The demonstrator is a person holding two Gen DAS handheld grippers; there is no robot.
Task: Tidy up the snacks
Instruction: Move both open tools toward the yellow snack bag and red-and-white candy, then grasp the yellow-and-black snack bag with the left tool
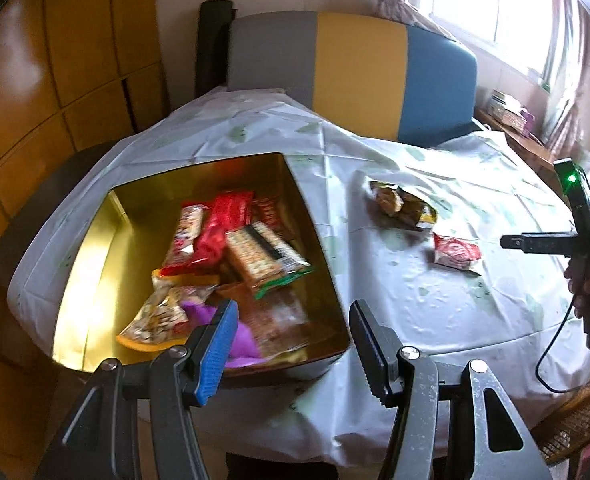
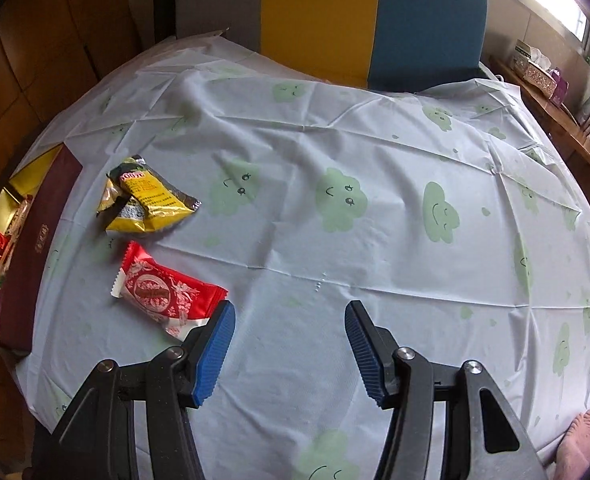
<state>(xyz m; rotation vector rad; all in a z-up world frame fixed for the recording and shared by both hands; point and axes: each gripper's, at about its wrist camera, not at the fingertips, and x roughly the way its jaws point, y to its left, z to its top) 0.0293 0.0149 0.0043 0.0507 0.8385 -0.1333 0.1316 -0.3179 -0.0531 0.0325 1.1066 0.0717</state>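
Left hand-held gripper (image 1: pixel 291 322) jaws apart and empty above the gold tin (image 1: pixel 95 248) of snacks, right hand-held gripper (image 2: pixel 290 324) gaping too, red snack packet (image 2: pixel 163 292) just beside its finger, maybe touching, yellow packets (image 2: pixel 147 196) further up the worktop (image 2: pixel 375 240)

A: What do you have on the table (image 2: pixel 375 248)?
B: Your box (image 1: pixel 315 216) sits at its left edge, snacks (image 1: pixel 231 248) piled inside. Right of it lie two packets: the crumpled packet (image 2: pixel 147 200) behind, the flat packet (image 2: pixel 167 292) nearer you.
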